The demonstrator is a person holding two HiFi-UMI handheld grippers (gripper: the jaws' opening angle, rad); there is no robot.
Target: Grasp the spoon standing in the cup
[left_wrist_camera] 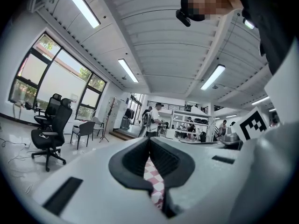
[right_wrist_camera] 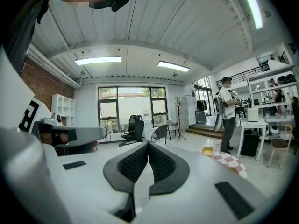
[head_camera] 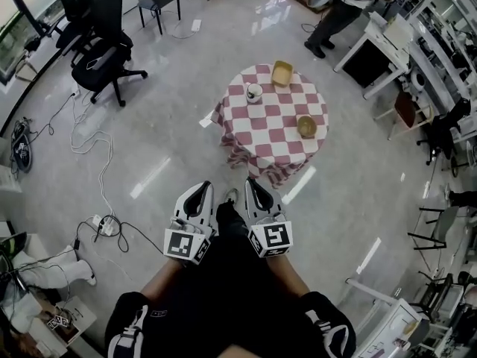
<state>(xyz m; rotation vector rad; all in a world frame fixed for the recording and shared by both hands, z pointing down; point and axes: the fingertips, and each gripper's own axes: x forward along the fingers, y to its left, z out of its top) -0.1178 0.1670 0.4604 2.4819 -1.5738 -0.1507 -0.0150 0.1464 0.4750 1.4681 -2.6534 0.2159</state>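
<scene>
A white cup (head_camera: 254, 92) with a spoon standing in it sits on the far left part of a round table (head_camera: 270, 136) covered in a red-and-white checked cloth. Both grippers hang side by side over the floor, well short of the table. My left gripper (head_camera: 203, 190) is shut with nothing in it, its pads (left_wrist_camera: 140, 155) pressed together. My right gripper (head_camera: 253, 186) is shut and empty too, pads (right_wrist_camera: 159, 160) touching. The checked cloth (left_wrist_camera: 154, 178) shows through the left jaws' gap. The table edge (right_wrist_camera: 229, 161) appears at the right in the right gripper view.
On the table there is also a yellow square container (head_camera: 282, 73) and a yellow bowl (head_camera: 306, 126). Black office chairs (head_camera: 100, 47) and loose cables (head_camera: 89, 136) are on the left floor. A person (head_camera: 339, 10) and desks (head_camera: 395, 43) stand beyond the table.
</scene>
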